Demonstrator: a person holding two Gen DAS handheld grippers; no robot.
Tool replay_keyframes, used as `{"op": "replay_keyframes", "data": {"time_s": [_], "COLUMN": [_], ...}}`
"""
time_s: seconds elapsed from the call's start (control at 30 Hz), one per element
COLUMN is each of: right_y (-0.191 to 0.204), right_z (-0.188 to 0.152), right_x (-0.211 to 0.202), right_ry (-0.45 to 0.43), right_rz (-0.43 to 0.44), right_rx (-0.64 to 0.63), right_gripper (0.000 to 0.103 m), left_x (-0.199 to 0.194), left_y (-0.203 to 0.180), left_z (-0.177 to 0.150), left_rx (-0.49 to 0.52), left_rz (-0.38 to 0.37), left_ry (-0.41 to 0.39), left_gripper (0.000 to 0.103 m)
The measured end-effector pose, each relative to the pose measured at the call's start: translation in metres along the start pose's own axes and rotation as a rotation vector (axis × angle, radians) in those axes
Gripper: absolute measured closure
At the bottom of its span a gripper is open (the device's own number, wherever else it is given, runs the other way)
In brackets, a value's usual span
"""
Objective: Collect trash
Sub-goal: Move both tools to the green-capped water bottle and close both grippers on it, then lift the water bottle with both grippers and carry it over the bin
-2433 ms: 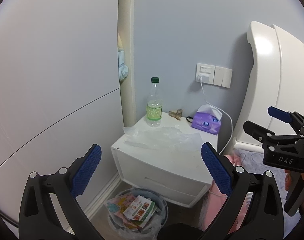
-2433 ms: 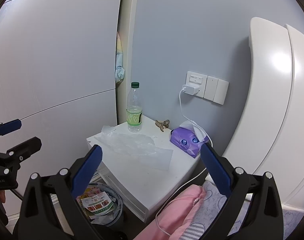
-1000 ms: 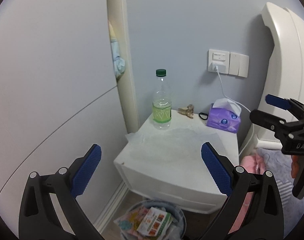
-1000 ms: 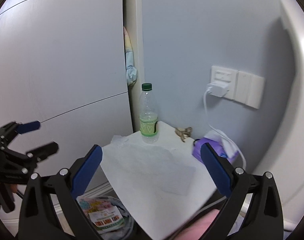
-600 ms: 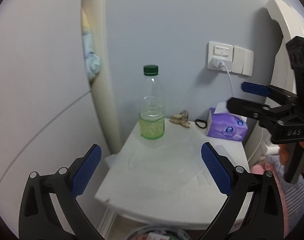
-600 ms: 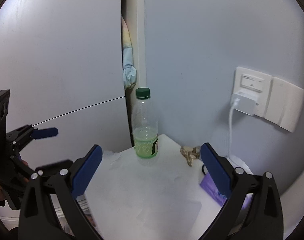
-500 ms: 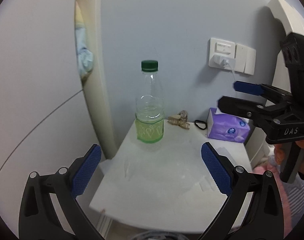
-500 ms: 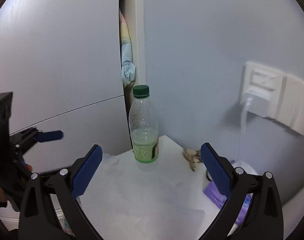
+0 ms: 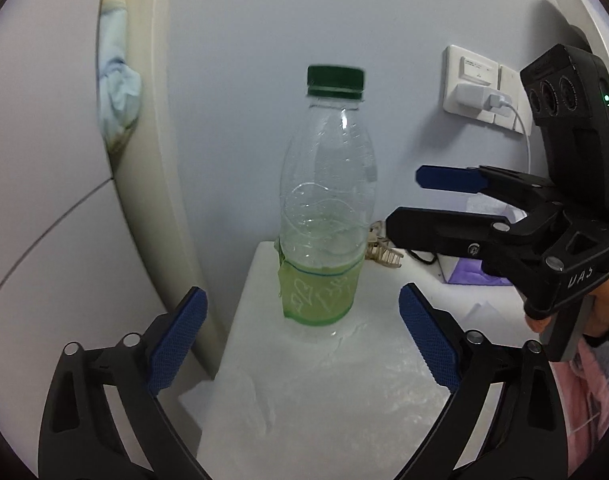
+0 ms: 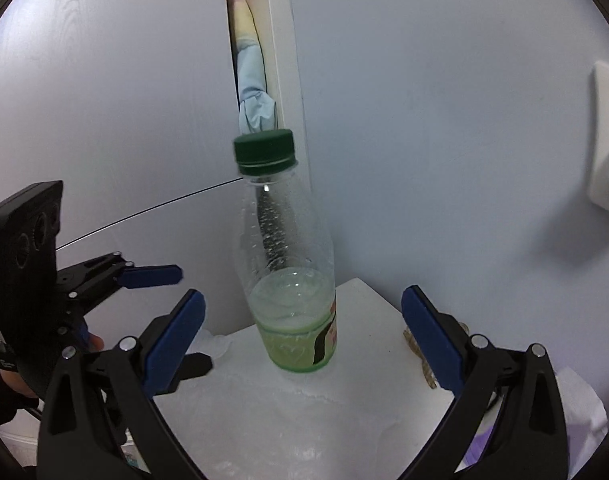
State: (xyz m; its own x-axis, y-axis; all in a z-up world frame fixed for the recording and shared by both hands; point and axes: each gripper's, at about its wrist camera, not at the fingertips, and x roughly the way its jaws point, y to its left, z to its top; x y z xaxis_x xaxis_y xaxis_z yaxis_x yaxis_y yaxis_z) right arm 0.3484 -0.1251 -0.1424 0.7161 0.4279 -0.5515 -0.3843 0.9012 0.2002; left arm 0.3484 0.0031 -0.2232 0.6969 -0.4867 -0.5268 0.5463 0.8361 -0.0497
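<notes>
Both grippers have closed in on the plastic bottle (image 9: 323, 216) since half a second ago, so that it now fills the middle of each view where before it stood small and farther off. It stands upright on the white nightstand (image 9: 260, 360), near the back corner by the grey wall, its green cap (image 9: 335, 80) on, a green label round its lower part and a little pale liquid at the bottom. A clear plastic sheet (image 9: 344, 380) lies flat on the nightstand top in front of the bottle and reaches up to its base.

The left gripper (image 9: 300, 336) is spread wide, its blue pads either side of the bottle's lower part and short of it, touching nothing. The right gripper (image 10: 302, 338) is likewise splayed and empty, framing the bottle's base from the other side.

The left wrist view shows what the right one does not: the right gripper (image 9: 408, 200) seen from the side, its two fingers apart and reaching towards the bottle's right flank without touching it, a hand (image 9: 600, 304) on its grip, a beige hair clip (image 9: 384, 250) behind the bottle, a purple tissue pack (image 9: 476, 276) largely hidden behind the tool, and a white charger (image 9: 474, 98) plugged into the wall socket.

The right wrist view alone shows the left gripper (image 10: 176, 316) from its side, and pale blue cloth (image 10: 256, 100) caught in the gap beside the wardrobe door (image 10: 104, 120).
</notes>
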Motion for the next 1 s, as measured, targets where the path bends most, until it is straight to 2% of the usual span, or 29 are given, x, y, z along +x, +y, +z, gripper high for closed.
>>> {"op": "replay_keyframes", "data": {"time_s": [0.3,0.4,0.43,0.5,0.53,0.63,0.73,0.8,0.87,1.0], "right_y": [-0.001,0.001,0.002,0.002,0.003,0.006,0.009,0.009,0.008,0.009], "right_z": [0.007,0.013,0.015,0.011,0.011,0.012,0.011,0.012,0.014,0.015], "right_x": [0.022,0.031,0.033,0.03,0.031,0.034,0.037,0.04,0.04,0.039], "right_ry": [0.012,0.014,0.014,0.021,0.026,0.032,0.042,0.048,0.049,0.052], "right_rz": [0.039,0.05,0.05,0.056,0.06,0.069,0.068,0.064,0.065,0.069], "right_rx": [-0.017,-0.017,-0.018,-0.021,-0.024,-0.033,-0.048,-0.045,-0.034,-0.033], "right_gripper": [0.007,0.008,0.009,0.024,0.026,0.027,0.03,0.036,0.04,0.04], "left_x": [0.03,0.039,0.042,0.045,0.048,0.052,0.056,0.057,0.057,0.056], "left_y": [-0.001,-0.004,-0.006,-0.01,-0.011,-0.013,-0.015,-0.015,-0.014,-0.016], "left_z": [0.012,0.015,0.016,0.017,0.018,0.02,0.022,0.022,0.022,0.022], "left_rx": [0.059,0.077,0.084,0.089,0.09,0.082,0.072,0.073,0.063,0.072], "left_rz": [-0.051,-0.067,-0.072,-0.082,-0.087,-0.096,-0.104,-0.096,-0.1,-0.091], "left_ry": [0.003,0.007,0.007,0.006,0.005,0.002,0.002,0.001,0.0,-0.002], "left_gripper": [0.012,0.018,0.019,0.022,0.023,0.026,0.036,0.042,0.042,0.043]}}
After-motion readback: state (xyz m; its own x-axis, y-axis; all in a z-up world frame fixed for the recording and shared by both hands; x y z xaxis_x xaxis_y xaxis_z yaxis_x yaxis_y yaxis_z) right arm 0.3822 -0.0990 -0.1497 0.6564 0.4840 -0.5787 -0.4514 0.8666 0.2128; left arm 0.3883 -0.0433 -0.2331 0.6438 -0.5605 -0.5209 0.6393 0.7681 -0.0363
